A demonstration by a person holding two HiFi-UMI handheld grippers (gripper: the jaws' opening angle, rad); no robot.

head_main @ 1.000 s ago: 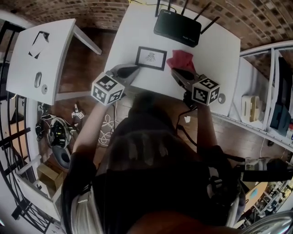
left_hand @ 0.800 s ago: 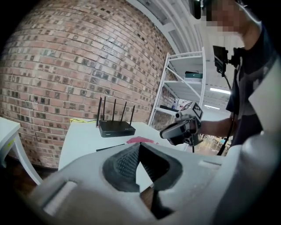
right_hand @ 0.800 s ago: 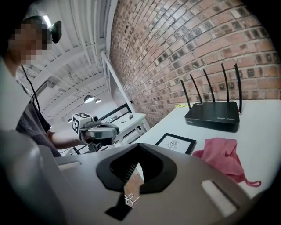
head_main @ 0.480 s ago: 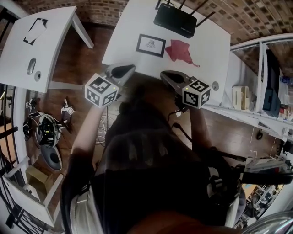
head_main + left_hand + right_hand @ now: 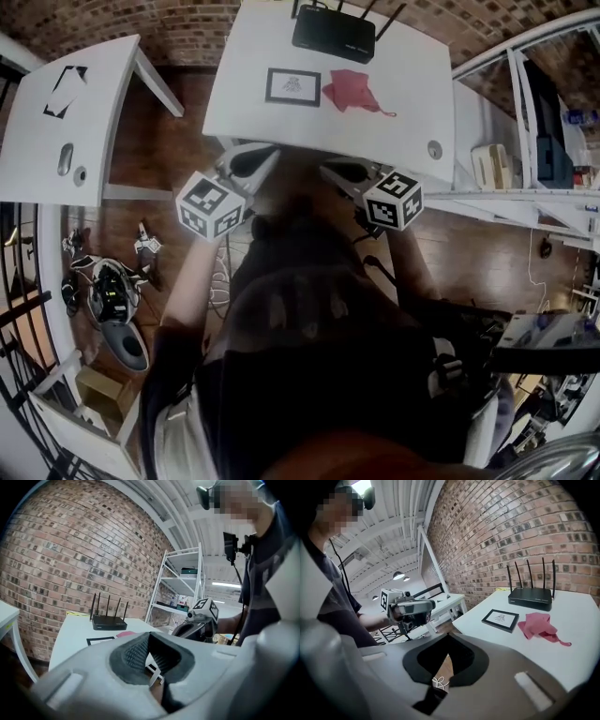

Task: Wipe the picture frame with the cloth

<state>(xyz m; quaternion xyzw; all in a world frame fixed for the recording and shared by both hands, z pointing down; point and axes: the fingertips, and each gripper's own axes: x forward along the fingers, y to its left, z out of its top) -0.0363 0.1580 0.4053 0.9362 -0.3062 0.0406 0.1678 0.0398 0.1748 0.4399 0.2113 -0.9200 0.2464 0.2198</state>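
Head view: looking steeply down on a white table [image 5: 412,112] carrying a black router [image 5: 334,34] at its far side. Showing the picture frame [image 5: 292,86] lying flat just in front of the router's left end. Showing the red cloth [image 5: 352,91] lying crumpled just in front of the router's right end, close beside the frame and seemingly not touching it. Showing the left gripper [image 5: 265,153] hanging at the table edge farthest from the router, well apart from frame and cloth.

Left gripper view: showing its jaws pressed together, gripping nothing.

Head view again: showing the right gripper [image 5: 330,171] hanging beside the left one, at that same edge away from the router.

Right gripper view: showing its jaws likewise closed and empty, with frame and cloth lying between them and the router.
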